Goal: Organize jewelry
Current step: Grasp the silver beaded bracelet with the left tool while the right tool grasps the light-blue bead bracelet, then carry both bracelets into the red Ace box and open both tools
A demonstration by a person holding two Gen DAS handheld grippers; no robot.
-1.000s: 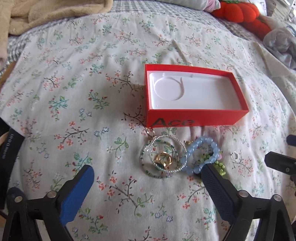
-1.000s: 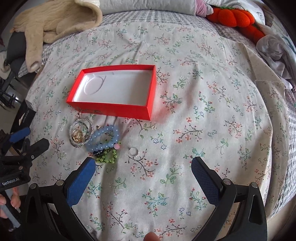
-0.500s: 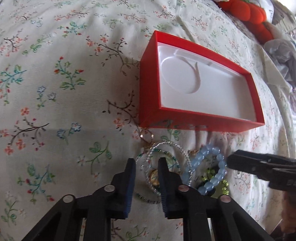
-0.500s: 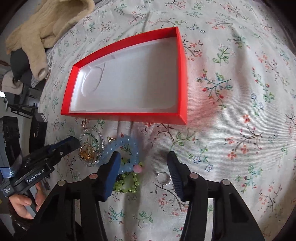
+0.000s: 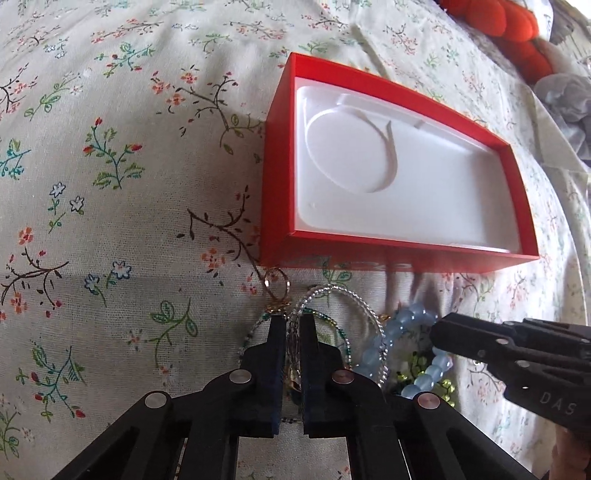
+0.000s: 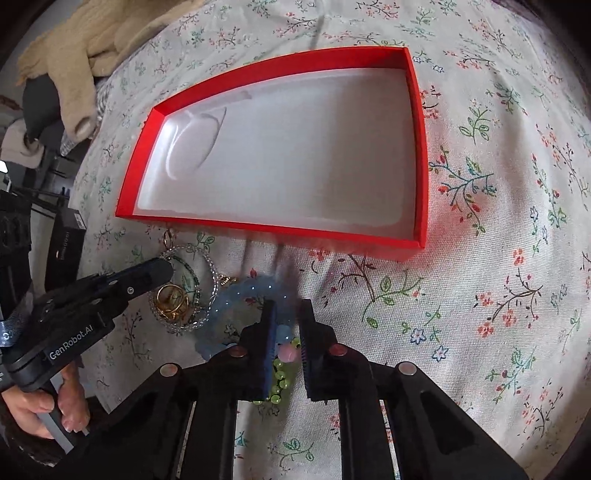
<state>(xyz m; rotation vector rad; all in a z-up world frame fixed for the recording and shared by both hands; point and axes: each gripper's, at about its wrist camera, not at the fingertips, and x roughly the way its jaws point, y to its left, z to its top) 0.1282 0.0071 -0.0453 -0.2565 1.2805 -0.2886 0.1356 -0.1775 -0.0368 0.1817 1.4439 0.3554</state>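
Note:
A red box with a white moulded liner lies open on the flowered sheet; it also shows in the right wrist view. Just in front of it lies a heap of jewelry. My left gripper is shut on the clear beaded bracelet, beside a small gold ring. My right gripper is shut on the blue bead bracelet, with green beads and a pink bead under its fingers. Gold rings lie inside the clear bracelet.
The floral sheet covers a bed. A red plush toy and grey cloth lie at the far right. A beige knit garment lies at the bed's far left, with dark items beyond the edge.
Both grippers have dropped onto the jewelry heap and closed from wide open: the left on the clear beaded bracelet, the right on the blue bead bracelet.

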